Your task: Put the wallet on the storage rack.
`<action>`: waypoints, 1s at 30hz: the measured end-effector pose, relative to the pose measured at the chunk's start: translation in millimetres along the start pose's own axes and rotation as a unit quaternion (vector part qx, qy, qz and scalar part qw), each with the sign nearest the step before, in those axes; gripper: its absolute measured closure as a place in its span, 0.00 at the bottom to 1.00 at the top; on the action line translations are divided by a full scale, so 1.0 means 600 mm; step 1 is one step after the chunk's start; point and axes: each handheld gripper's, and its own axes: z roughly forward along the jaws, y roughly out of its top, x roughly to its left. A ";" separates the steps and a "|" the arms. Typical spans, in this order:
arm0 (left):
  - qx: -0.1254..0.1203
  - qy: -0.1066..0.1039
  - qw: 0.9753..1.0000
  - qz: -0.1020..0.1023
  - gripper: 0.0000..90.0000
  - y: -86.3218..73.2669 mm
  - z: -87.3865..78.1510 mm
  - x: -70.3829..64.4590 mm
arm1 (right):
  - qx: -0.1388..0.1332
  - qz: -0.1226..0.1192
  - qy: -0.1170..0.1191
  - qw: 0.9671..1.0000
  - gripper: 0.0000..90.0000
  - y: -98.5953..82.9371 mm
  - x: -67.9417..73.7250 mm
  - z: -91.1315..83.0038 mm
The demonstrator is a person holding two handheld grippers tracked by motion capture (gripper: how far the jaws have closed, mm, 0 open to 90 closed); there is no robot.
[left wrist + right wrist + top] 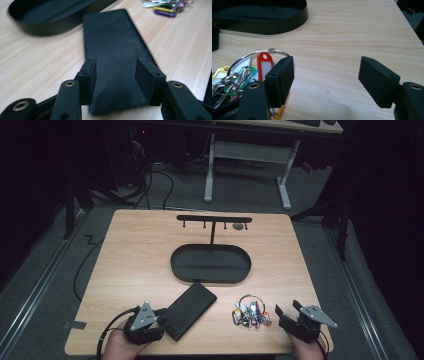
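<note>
I held my left gripper (161, 319) at the near edge of the table (125, 250), jaws parted and pointing toward its far right. My right gripper (286, 311) sat at the table's near right corner, jaws spread wide, aimed toward its far left. My hands (117, 347) came in from below the near edge.
</note>
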 end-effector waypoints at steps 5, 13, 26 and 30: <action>0.003 -0.013 1.000 -0.005 0.54 0.018 0.019 -0.003 | -0.001 0.008 -0.003 1.000 0.32 -0.006 -0.008 -0.005; -0.009 -0.023 1.000 -0.001 0.49 0.072 0.053 -0.022 | -0.013 0.017 -0.005 1.000 0.32 -0.002 -0.012 -0.001; 0.033 -0.023 0.996 0.079 0.56 0.052 0.079 -0.070 | -0.006 0.005 0.000 1.000 0.33 -0.002 -0.004 -0.002; 0.036 -0.015 0.996 0.078 0.53 0.046 0.076 -0.068 | -0.008 0.001 -0.001 1.000 0.33 0.003 -0.002 -0.001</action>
